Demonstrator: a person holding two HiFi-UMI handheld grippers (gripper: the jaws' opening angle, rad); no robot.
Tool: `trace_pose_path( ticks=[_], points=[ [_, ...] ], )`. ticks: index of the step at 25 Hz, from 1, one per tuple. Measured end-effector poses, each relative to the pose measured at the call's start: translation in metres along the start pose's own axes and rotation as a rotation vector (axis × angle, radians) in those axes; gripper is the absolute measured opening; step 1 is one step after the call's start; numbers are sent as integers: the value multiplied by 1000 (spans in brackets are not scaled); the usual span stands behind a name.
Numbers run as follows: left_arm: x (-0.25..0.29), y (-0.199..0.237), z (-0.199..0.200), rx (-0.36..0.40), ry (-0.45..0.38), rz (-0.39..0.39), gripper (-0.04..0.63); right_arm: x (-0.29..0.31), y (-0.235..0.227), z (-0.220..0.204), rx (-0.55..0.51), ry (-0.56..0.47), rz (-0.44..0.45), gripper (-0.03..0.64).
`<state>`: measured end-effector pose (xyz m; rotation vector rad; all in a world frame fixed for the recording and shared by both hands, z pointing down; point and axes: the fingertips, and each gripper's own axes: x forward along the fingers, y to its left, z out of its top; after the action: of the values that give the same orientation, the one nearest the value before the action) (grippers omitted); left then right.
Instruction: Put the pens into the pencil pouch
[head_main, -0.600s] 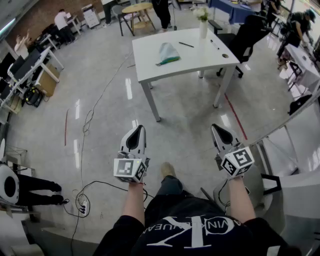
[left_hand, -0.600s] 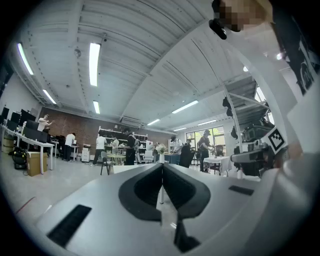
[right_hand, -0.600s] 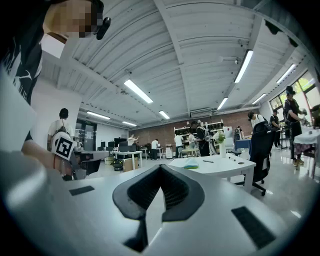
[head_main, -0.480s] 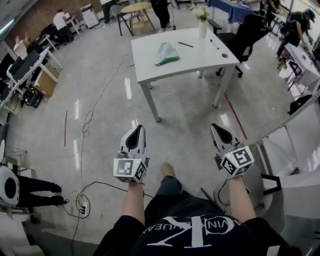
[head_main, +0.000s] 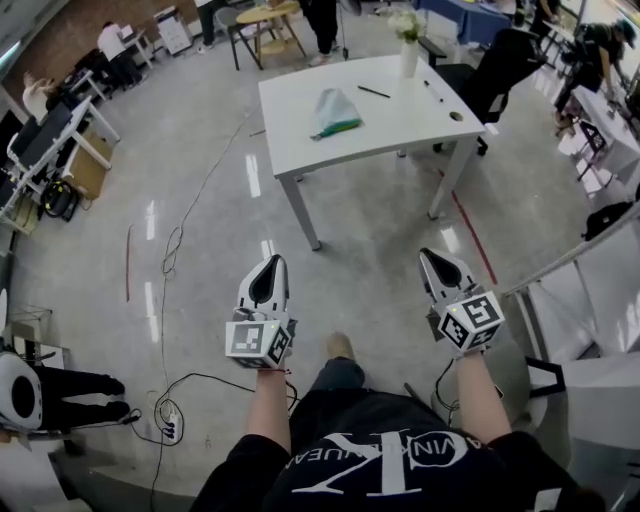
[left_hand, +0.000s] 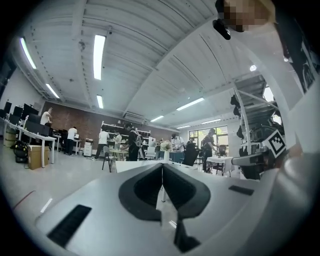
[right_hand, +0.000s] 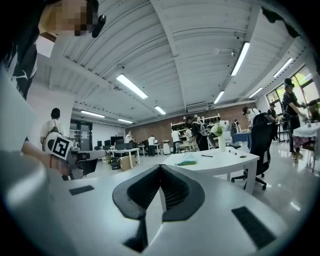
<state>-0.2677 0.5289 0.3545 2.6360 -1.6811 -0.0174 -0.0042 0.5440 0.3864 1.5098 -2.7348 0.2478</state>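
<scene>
Nearest, at bottom edge: black shirt (head_main: 385, 475) with white lettering, two bare forearms reaching forward.

Left gripper (head_main: 274, 259): held level above the floor, jaws pressed together, nothing between. Left marker cube (head_main: 258, 340) at its rear.

Right gripper (head_main: 426, 253): also level, jaws pressed together, empty. Right marker cube (head_main: 471, 321) at its rear.

Grippers well apart, one either side of a shoe (head_main: 338, 346) on the glossy grey floor (head_main: 370, 250).

Lower left: black cable (head_main: 200, 378) looping to a power strip (head_main: 167, 421).

Farther on: white table (head_main: 300, 130), well apart from both grippers. On its top:
- pencil pouch (head_main: 335, 108), pale with a green edge, left of centre;
- pen (head_main: 373, 91), dark, lying beyond and right of the pouch, not touching it;
- second pen (head_main: 432, 90), further right, also lying bare on the tabletop;
- white vase (head_main: 407, 58) with flowers at the far edge;
- small dark round item (head_main: 457, 116) near the right corner, kind not discernible.

Beside the table's right end: black office chair (head_main: 495, 70).

Farthest: desks with monitors (head_main: 45, 135) at left, round wooden table (head_main: 270, 15), several people standing.
</scene>
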Motion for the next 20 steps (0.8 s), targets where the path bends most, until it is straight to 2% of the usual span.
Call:
trace_pose_path(
  ticks=[4,8,14,20],
  points=[
    [28,30,2,-7,14,-5,10,37,-14,5,28,7,-32,34],
    [60,61,6,-11,21,-24,86,77,-25,12,58,10,-39,95],
    [105,107,2,-36,36,-39,87,129,-39,15,93,18,-68,130],
    [135,130,-9,-64,40,-79,87,155,-45,10,128,14,-91,147]
  ],
)
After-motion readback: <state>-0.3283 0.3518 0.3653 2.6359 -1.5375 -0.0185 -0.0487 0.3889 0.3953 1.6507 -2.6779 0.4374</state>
